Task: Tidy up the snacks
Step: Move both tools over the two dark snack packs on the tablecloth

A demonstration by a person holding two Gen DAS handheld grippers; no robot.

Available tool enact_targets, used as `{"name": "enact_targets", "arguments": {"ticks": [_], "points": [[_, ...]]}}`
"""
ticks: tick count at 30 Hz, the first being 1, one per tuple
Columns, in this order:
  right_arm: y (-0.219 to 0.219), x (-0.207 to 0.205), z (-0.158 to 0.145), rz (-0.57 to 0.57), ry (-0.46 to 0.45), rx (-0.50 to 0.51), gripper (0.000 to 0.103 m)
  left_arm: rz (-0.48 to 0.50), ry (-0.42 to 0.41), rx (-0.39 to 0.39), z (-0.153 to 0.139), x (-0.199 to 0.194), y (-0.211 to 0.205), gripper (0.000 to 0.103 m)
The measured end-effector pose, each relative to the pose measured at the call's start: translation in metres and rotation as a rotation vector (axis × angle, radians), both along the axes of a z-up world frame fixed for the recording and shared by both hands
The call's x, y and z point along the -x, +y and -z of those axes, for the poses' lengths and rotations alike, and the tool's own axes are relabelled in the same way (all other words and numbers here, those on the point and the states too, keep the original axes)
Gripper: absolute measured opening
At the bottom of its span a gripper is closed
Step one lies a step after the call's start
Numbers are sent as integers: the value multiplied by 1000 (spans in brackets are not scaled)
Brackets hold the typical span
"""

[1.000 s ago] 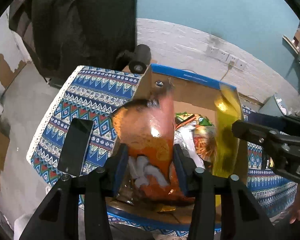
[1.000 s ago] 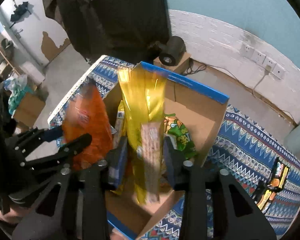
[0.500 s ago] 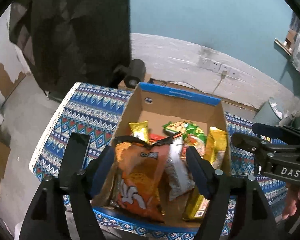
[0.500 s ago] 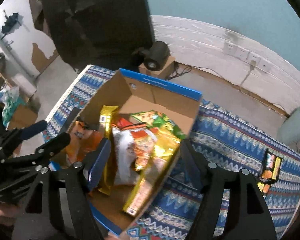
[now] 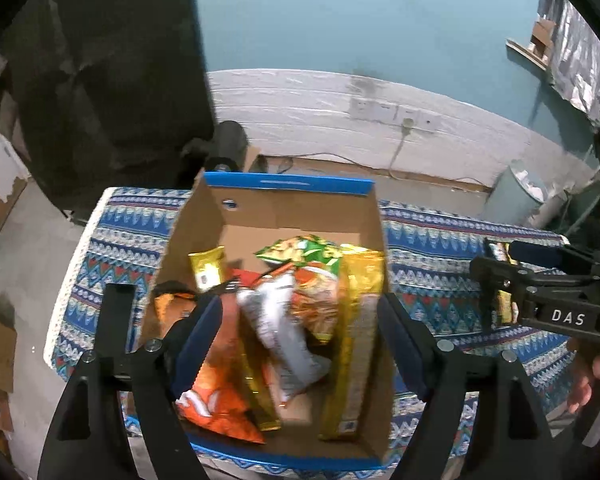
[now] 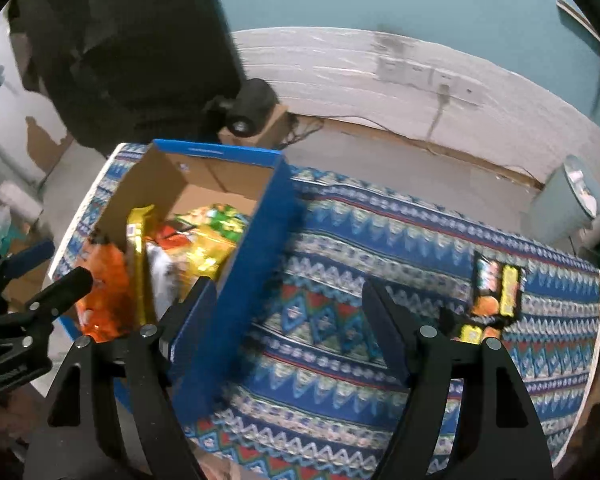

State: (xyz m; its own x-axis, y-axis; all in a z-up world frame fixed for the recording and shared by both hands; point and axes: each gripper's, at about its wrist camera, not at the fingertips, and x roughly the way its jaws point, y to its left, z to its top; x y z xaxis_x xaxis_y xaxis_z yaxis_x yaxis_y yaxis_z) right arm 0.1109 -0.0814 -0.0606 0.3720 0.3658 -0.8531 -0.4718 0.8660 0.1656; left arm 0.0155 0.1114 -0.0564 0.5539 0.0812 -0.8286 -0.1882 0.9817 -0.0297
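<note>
While both grippers hang empty above the table, the entry reads as follows.

Landmark: box (image 5: 288, 216), cardboard, blue-rimmed, open-topped, standing on the patterned cloth (image 6: 380, 248).

Contents of box: orange bag (image 5: 216, 392) at the near-left corner; thin gold pack (image 5: 209, 270) just behind it, upright against the left side; silver bag (image 5: 284, 340) at the middle; green bag (image 5: 300, 252) toward the far wall; tall gold bag (image 5: 356, 332) against the right wall. All lean or stand on end, touching one another.

Outside box: one cluster of small packets (image 6: 496, 284), yellow and orange, lying flat on the cloth well to the right of the box. Exact count cannot be told.

Left gripper (image 5: 300, 344): jaws spread wide, nothing held, poised over the near half of the box.

Right gripper (image 6: 288, 324): jaws spread wide, nothing held, poised just right of the box's right wall, over bare cloth, short of the packets.

Step in hand, by judgement: between a deposit into the box and the next pick; most snacks appear stowed.

Next move, by judgement: the right gripper must travel further right from the box to the packets, drop low over the cloth and close on one. Flat-lying packets give little edge to pinch, so a shallow approach seems called for.
</note>
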Motion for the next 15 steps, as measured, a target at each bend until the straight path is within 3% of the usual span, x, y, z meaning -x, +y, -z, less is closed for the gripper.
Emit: {"name": "enact_targets", "arguments": {"ticks": [6, 15], "points": [[-37, -3, 4, 56, 5, 5, 75, 44, 3, -21, 0, -9, -29, 87], [-92, -12, 12, 153, 24, 26, 76, 124, 27, -31, 5, -25, -73, 87]]}}
